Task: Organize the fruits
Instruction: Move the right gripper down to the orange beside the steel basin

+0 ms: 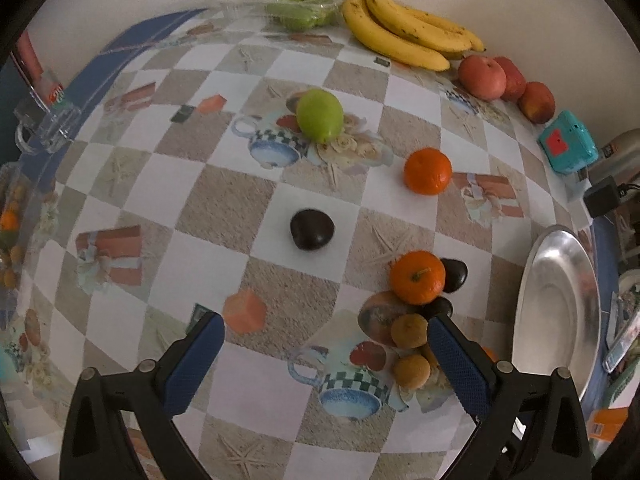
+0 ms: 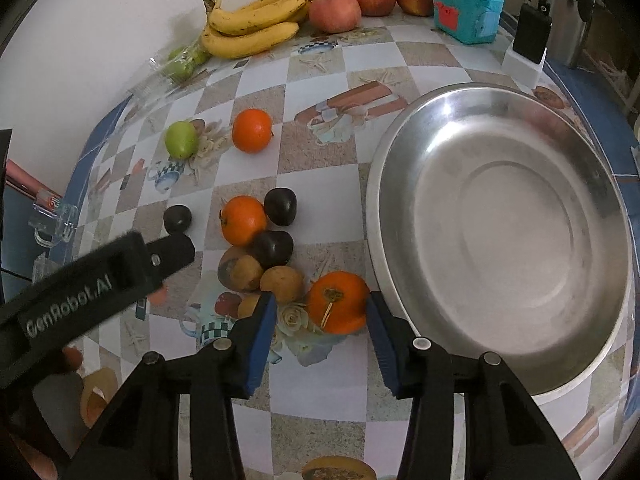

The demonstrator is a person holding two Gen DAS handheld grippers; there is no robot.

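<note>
Blue-padded right claw is seen nearest the lens, its jaws set around the nearest orange; the right pad looks touching the peel, a clear gap is left at the left pad, so no firm clamp is judged yet. That orange sits on the tabletop just beside the rim of the steel bowl, which holds nothing. Left claw is held wide apart over the cloth with nothing gripped, its right finger close to the small brown fruits. Other oranges, dark plums and a green fruit are scattered mid-table; bananas and apples are lined along the wall. Risks judged: with one pad only touching, the round orange may be pushed sideways and rolled into the brown fruits; the bowl rim may be clipped by the right finger; the cluster may be nudged by the left claw.
</note>
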